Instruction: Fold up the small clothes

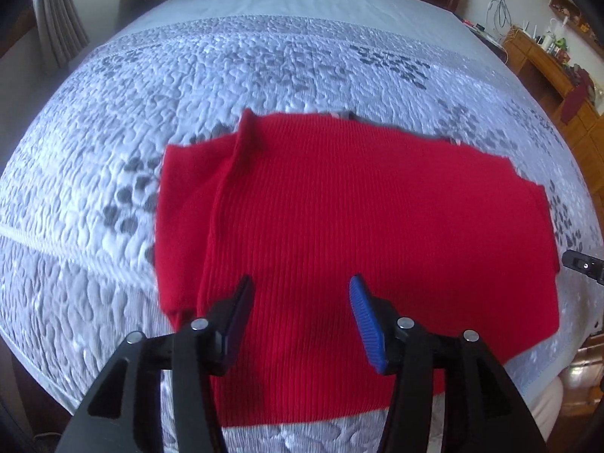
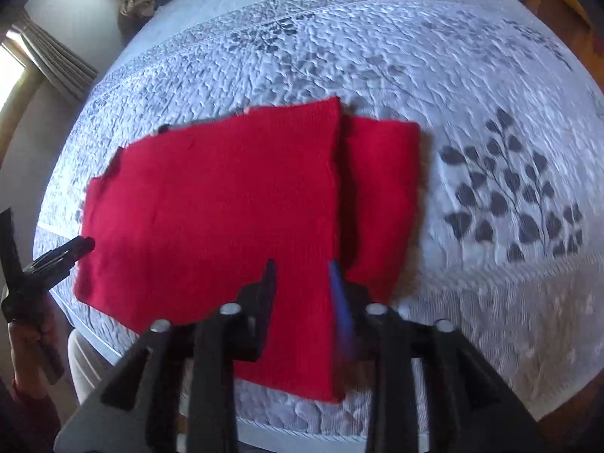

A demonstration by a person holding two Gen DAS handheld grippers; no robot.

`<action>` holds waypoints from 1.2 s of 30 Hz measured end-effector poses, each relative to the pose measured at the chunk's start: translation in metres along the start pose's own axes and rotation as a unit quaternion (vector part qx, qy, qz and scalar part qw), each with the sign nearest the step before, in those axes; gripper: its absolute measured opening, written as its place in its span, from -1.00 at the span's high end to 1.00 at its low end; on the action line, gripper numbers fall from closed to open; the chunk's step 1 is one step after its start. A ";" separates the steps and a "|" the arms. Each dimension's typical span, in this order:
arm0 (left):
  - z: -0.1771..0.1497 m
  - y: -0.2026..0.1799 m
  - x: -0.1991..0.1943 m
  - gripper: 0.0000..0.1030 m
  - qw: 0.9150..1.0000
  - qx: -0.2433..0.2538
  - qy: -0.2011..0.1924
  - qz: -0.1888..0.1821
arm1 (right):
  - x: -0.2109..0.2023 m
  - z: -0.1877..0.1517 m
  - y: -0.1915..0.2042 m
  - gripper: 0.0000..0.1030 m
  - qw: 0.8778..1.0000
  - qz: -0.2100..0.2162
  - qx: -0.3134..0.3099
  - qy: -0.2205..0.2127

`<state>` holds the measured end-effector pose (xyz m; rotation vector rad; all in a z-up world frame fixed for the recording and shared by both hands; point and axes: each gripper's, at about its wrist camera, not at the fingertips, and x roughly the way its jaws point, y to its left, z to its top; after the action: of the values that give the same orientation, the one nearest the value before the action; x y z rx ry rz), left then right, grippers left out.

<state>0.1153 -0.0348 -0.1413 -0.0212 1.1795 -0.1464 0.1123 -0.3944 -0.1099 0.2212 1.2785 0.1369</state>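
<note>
Apparently mid-fold, the red knit garment (image 1: 339, 234) is lying folded flat on the bed (image 1: 94, 196), released by both tools, left tool (image 1: 298, 294) and right tool (image 2: 302, 275) being held apart and empty, further folds seemingly being left.

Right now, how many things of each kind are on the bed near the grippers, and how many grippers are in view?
Red knitted garment: 1, lying partly folded on the quilt
Grippers: 2, the left gripper and the right gripper, both open above the garment
Total: 3
</note>
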 end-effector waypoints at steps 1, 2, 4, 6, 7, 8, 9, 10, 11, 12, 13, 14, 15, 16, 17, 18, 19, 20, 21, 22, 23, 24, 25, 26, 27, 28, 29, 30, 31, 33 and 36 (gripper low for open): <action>-0.007 0.001 0.000 -0.07 1.000 0.002 0.003 0.002 | 0.001 -0.006 -0.004 0.15 1.000 0.003 0.006 0.005; -0.012 0.003 0.002 -0.10 1.000 0.003 0.005 0.003 | 0.003 -0.015 -0.009 0.13 1.000 0.002 0.013 0.012; -0.023 0.009 0.007 -0.11 1.000 0.000 0.013 0.008 | 0.006 -0.026 -0.015 0.13 1.000 -0.001 0.016 0.021; -0.033 0.015 0.014 -0.11 1.000 -0.008 0.023 0.006 | 0.010 -0.035 -0.020 0.13 0.999 0.005 0.018 0.033; -0.035 0.016 0.015 -0.11 1.000 -0.009 0.019 0.003 | 0.012 -0.038 -0.022 0.11 0.999 0.017 0.018 0.039; -0.037 0.016 0.014 -0.12 1.000 -0.005 0.013 0.003 | 0.013 -0.042 -0.023 0.15 0.998 0.029 0.018 0.043; -0.038 0.015 0.015 -0.14 1.000 0.000 0.013 0.006 | 0.016 -0.043 -0.023 0.23 0.997 0.048 0.020 0.049; -0.037 0.013 0.015 -0.14 1.000 0.004 0.014 0.009 | 0.017 -0.044 -0.022 0.42 0.996 0.061 0.021 0.055; -0.037 0.012 0.014 -0.15 1.000 0.007 0.016 0.013 | 0.019 -0.044 -0.021 0.58 0.996 0.070 0.020 0.060; -0.036 0.011 0.014 -0.16 1.000 0.009 0.017 0.014 | 0.019 -0.044 -0.019 0.66 0.996 0.070 0.013 0.062; -0.036 0.010 0.013 -0.17 1.000 0.009 0.019 0.012 | 0.018 -0.045 -0.017 0.89 0.996 0.066 0.003 0.063; -0.035 0.010 0.012 -0.20 1.000 0.009 0.020 0.008 | 0.016 -0.044 -0.017 0.89 0.996 0.064 0.000 0.063; -0.035 0.010 0.013 -0.21 1.000 0.011 0.022 0.007 | 0.011 -0.044 -0.017 0.89 0.996 0.067 -0.004 0.060; -0.036 0.011 0.013 -0.21 1.000 0.015 0.023 0.008 | 0.005 -0.045 -0.018 0.90 0.996 0.070 -0.008 0.057; -0.037 0.011 0.015 -0.22 0.999 0.021 0.024 0.008 | 0.001 -0.047 -0.020 0.91 0.996 0.065 -0.015 0.058; -0.038 0.011 0.016 -0.23 0.999 0.028 0.024 0.009 | 0.000 -0.048 -0.023 0.91 0.996 0.053 -0.020 0.063; -0.040 0.011 0.018 -0.24 0.999 0.032 0.023 0.010 | 0.003 -0.049 -0.025 0.92 0.996 0.045 -0.022 0.070; -0.040 0.010 0.020 -0.25 0.999 0.034 0.022 0.011 | 0.010 -0.051 -0.029 0.92 0.996 0.037 -0.018 0.082; -0.041 0.009 0.021 -0.26 0.999 0.037 0.020 0.013 | 0.017 -0.048 -0.030 0.92 0.995 0.033 -0.015 0.091; -0.041 0.009 0.022 -0.27 0.999 0.036 0.019 0.013 | 0.024 -0.048 -0.031 0.92 0.995 0.029 -0.016 0.096; -0.042 0.009 0.023 -0.27 0.999 0.035 0.019 0.011 | 0.028 -0.049 -0.030 0.92 0.995 0.026 -0.020 0.097; -0.041 0.010 0.022 -0.27 0.999 0.033 0.019 0.010 | 0.030 -0.050 -0.028 0.92 0.995 0.024 -0.020 0.097; -0.040 0.010 0.022 -0.26 0.999 0.031 0.020 0.009 | 0.031 -0.050 -0.026 0.92 0.995 0.024 -0.020 0.096; -0.039 0.010 0.020 -0.26 0.999 0.029 0.019 0.011 | 0.030 -0.051 -0.024 0.91 0.995 0.023 -0.021 0.093; -0.037 0.009 0.019 -0.26 0.999 0.025 0.019 0.012 | 0.029 -0.051 -0.022 0.89 0.995 0.024 -0.020 0.090; -0.036 0.008 0.017 -0.26 0.999 0.022 0.019 0.013 | 0.028 -0.051 -0.021 0.81 0.996 0.026 -0.019 0.089; -0.034 0.007 0.015 -0.26 1.000 0.018 0.018 0.011 | 0.026 -0.050 -0.020 0.76 0.996 0.025 -0.018 0.087; -0.032 0.005 0.012 -0.26 1.000 0.016 0.014 0.007 | 0.021 -0.049 -0.019 0.73 0.996 0.027 -0.014 0.080; -0.029 0.001 0.007 -0.26 1.000 0.014 0.006 0.002 | 0.017 -0.047 -0.019 0.61 0.997 0.031 -0.011 0.076; -0.021 -0.007 -0.003 -0.26 1.000 0.016 -0.010 -0.002 | 0.008 -0.042 -0.023 0.43 0.998 0.033 -0.003 0.062; -0.008 -0.019 -0.014 -0.26 0.999 0.023 -0.028 -0.002 | -0.006 -0.030 -0.030 -0.21 0.999 0.030 0.018 0.041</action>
<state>0.1010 -0.0516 -0.1300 0.0126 1.1194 -0.1766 0.0812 -0.4223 -0.1198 0.2871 1.3571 0.1769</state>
